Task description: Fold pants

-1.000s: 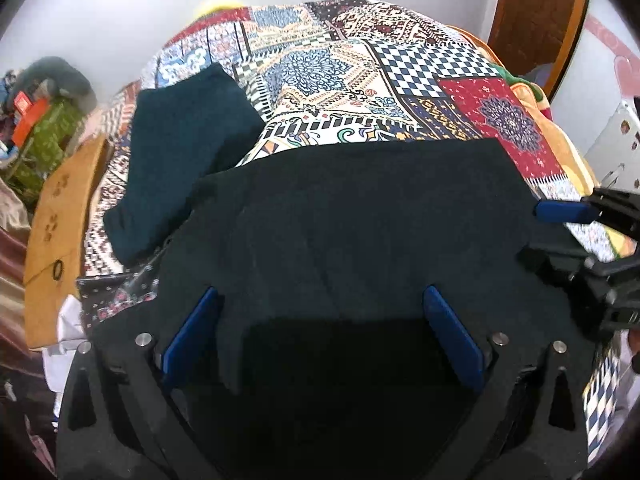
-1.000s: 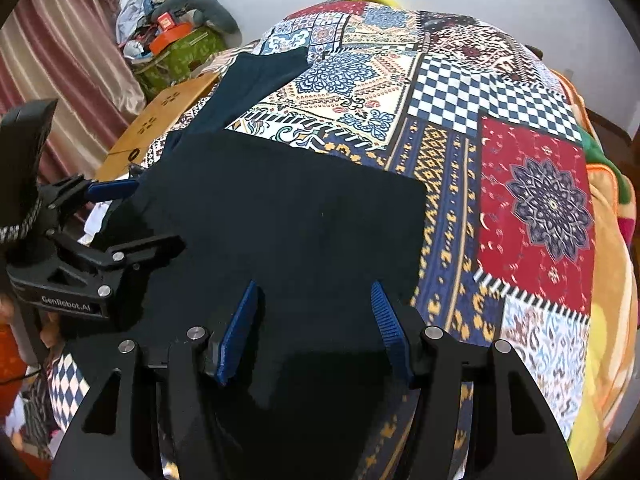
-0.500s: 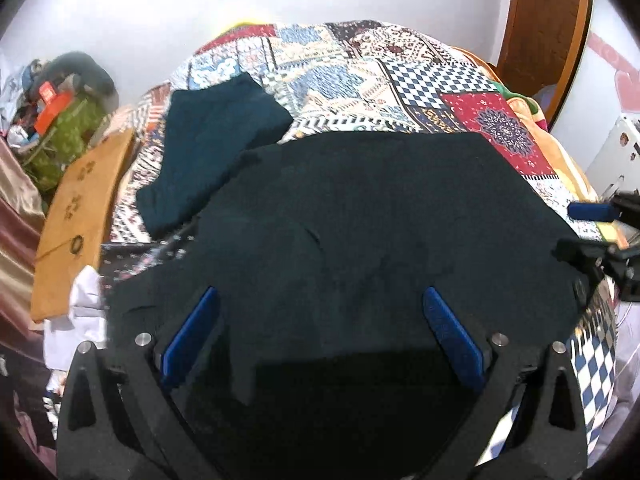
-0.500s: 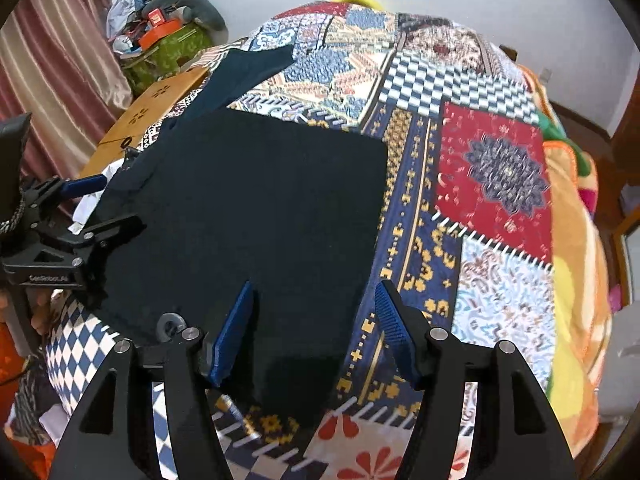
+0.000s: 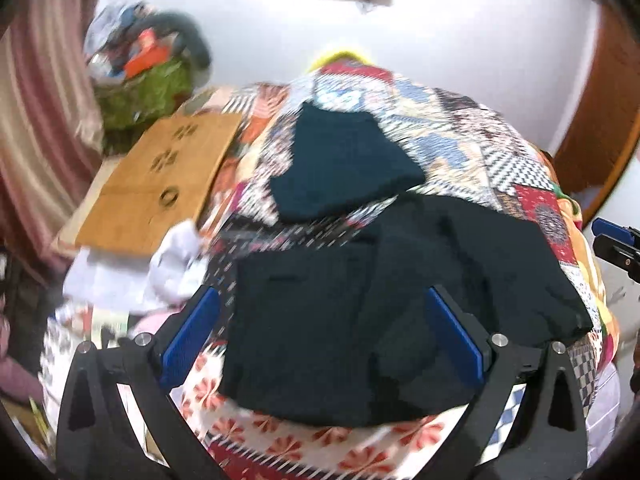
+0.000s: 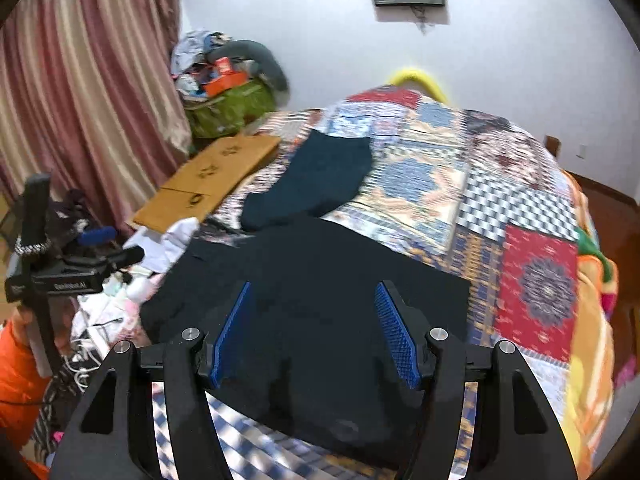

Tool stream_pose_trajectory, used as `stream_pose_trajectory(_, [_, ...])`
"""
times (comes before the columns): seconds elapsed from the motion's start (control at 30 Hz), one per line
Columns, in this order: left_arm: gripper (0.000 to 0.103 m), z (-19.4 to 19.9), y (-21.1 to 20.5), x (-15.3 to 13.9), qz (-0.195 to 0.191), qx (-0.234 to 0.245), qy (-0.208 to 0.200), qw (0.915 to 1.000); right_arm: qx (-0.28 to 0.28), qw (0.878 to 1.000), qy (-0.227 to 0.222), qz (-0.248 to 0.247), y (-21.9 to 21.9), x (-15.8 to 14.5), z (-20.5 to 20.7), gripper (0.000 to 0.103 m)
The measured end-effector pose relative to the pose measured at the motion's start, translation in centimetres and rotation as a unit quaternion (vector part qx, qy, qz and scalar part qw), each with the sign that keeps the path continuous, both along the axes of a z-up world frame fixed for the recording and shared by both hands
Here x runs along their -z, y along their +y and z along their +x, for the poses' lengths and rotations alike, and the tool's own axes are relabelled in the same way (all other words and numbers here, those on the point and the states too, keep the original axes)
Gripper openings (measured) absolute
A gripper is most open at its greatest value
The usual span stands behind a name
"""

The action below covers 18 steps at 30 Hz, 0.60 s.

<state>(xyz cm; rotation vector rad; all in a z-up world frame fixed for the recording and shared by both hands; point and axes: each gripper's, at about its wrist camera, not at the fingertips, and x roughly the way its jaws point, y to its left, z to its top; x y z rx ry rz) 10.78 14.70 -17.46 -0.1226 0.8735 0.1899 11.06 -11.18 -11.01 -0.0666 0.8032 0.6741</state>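
Note:
The black pants lie folded flat on the patchwork bedspread, near its front edge; they also show in the right wrist view. My left gripper is open and empty, raised above the pants' front left part. My right gripper is open and empty, raised above the pants' front edge. The right gripper shows at the right edge of the left wrist view. The left gripper shows at the left of the right wrist view.
A folded dark teal garment lies behind the pants, also in the right wrist view. A brown cardboard sheet and a cluttered green bag stand left of the bed, by a pink curtain. White cloths lie at the bed's left.
Both grippers have pulled back and risen away from the pants, so more of the room shows. The left view has swung leftward. The pants stay flat on the bed.

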Motion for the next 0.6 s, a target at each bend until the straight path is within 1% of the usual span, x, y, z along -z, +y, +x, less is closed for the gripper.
stream_pose_trajectory(0.07, [0.103,-0.8,1.7,1.4,-0.017,-0.017,0.021,0.9995,-0.015,1.000,0.011,0.002,1.4,0.8,0.1,0.059])
stream_pose_trajectory(0.13, [0.103,-1.5,3.1,3.0,-0.041,-0.029,0.044,0.9977,-0.028,0.999,0.027,-0.008,3.2,2.2,0.1,0.059])
stream_pose_trajectory(0.23, [0.103,-2.6,4.7,5.6,-0.090,-0.045,0.077,0.9920,-0.043,0.997,0.053,-0.031,5.1,4.7,0.4,0.059])
stream_pose_trajectory(0.3, [0.103,-3.4,5.4,7.4,-0.130,-0.052,0.095,0.9855,-0.049,0.995,0.068,-0.051,5.8,6.2,0.5,0.059])
stream_pose_trajectory(0.4, [0.103,-4.3,5.8,9.2,-0.185,-0.060,0.111,0.9746,-0.056,0.992,0.084,-0.077,6.1,8.4,0.2,0.059])
stream_pose_trajectory(0.47, [0.103,-4.7,5.9,10.3,-0.231,-0.060,0.121,0.9635,-0.058,0.993,0.076,-0.069,5.7,8.5,-0.2,0.059])
stream_pose_trajectory(0.5, [0.103,-4.8,6.0,10.8,-0.256,-0.060,0.121,0.9573,-0.059,0.993,0.078,-0.069,5.6,8.4,-0.2,0.059])
stream_pose_trajectory(0.53, [0.103,-4.9,6.2,11.3,-0.288,-0.061,0.118,0.9483,-0.059,0.993,0.080,-0.068,5.5,8.4,-0.1,0.059])
stream_pose_trajectory(0.6, [0.103,-5.0,6.4,12.0,-0.328,-0.066,0.118,0.9350,-0.059,0.993,0.082,-0.067,5.6,8.3,-0.2,0.060])
